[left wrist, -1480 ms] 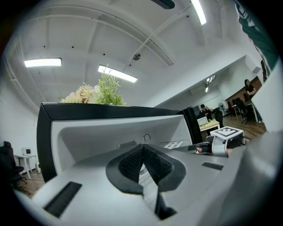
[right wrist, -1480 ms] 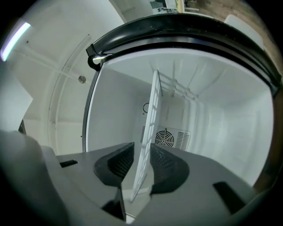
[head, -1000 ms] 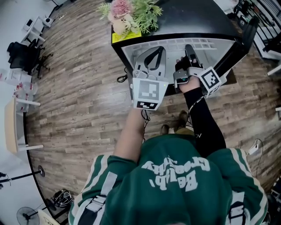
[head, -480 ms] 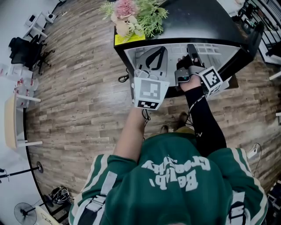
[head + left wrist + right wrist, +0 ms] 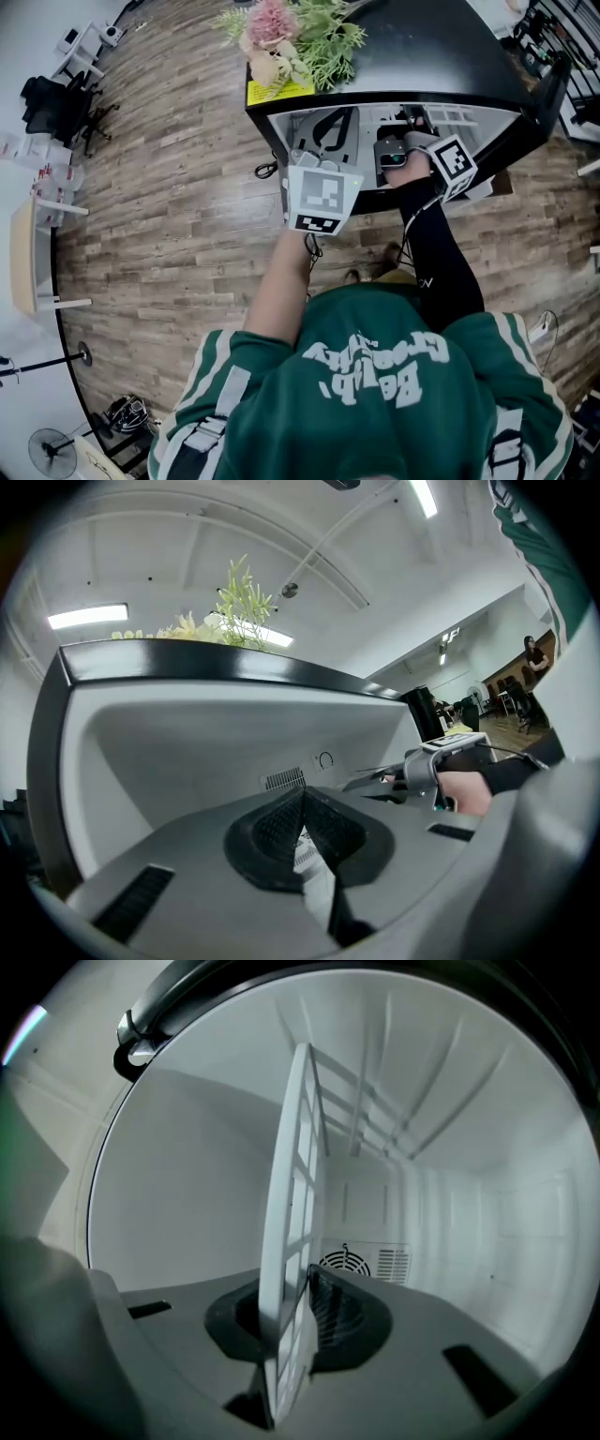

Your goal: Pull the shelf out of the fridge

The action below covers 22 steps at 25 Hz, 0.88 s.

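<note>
The white grid shelf (image 5: 452,116) lies inside the small black fridge (image 5: 422,47), just under its top edge. My right gripper (image 5: 410,122) reaches into the opening, turned on its side, and is shut on the shelf's front edge (image 5: 292,1194), which runs upright between the pads (image 5: 328,1312). My left gripper (image 5: 331,120) hovers at the left part of the opening. Its pads (image 5: 272,832) meet at the tips, and a bit of white grid shows in the gap beneath them. From the left gripper view, the right gripper (image 5: 394,780) holds the shelf edge-on.
The fridge door (image 5: 553,80) stands open to the right. A bunch of flowers (image 5: 291,37) sits on the fridge's top left corner. A round vent (image 5: 343,1265) is on the fridge's back wall. A cable (image 5: 262,169) lies on the wood floor, and a white table (image 5: 23,253) stands far left.
Both grippers and the shelf now sit further under the fridge's top edge; less of the shelf shows. The head view has shifted slightly as well.
</note>
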Tool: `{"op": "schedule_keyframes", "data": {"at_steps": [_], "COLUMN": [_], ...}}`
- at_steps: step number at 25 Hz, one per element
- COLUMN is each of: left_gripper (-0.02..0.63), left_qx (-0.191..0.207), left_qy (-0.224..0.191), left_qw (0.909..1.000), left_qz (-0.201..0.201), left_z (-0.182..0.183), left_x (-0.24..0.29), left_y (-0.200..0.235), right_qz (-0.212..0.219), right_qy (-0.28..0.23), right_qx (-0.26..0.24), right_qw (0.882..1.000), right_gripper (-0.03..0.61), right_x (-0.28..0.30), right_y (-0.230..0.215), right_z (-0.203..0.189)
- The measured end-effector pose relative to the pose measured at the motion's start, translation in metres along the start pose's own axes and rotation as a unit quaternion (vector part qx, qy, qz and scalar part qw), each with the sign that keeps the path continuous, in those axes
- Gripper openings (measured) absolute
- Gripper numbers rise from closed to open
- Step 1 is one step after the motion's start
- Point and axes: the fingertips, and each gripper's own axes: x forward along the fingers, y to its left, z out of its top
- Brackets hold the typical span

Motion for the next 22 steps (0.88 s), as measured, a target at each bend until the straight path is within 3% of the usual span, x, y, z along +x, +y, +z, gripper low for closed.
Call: {"op": "schedule_keyframes", "data": {"at_steps": [6,22], "left_gripper": [0.015,0.015], "left_qx": [0.000,0.003], "left_qy": [-0.003,0.003], "left_qw": [1.0000,1.0000], "left_qz": [0.005,0.006], "left_z": [0.0020,0.0009], "left_x": [0.0014,-0.0059], "left_y": [0.0095,0.0080], "right_qz": [0.003,-0.008], "right_qy": [-0.014,-0.013], "right_qx": [0.027,0.024], "right_qw": [1.000,1.000], "right_gripper": [0.057,0.048], "right_x": [0.0110,0.0104], "right_y": [-0.0024,-0.0004], "right_z": [0.0021,0.0017]}}
